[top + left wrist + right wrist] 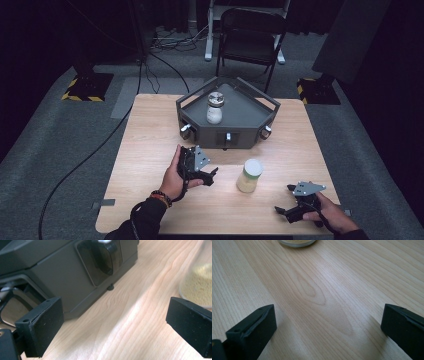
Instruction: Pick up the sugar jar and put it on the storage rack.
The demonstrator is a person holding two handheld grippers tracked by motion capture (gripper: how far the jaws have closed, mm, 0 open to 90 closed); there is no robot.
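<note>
Yellow grains fill the white-lidded clear jar [249, 176], upright on the table [150, 150].

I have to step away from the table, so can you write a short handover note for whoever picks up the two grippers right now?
Left gripper: open, holding nothing, just left of the jar of yellow grains, jaws pointed toward it.
Right gripper: open, holding nothing, low over the wooden table at the near right, apart from that jar.
Things: the jar of yellow grains stands upright on the table, lid on. A second jar with white contents stands on the dark tray unit at the far side.
Done: one jar is on the tray.
Left: probably grip the grain jar and set it on the tray too.
</note>
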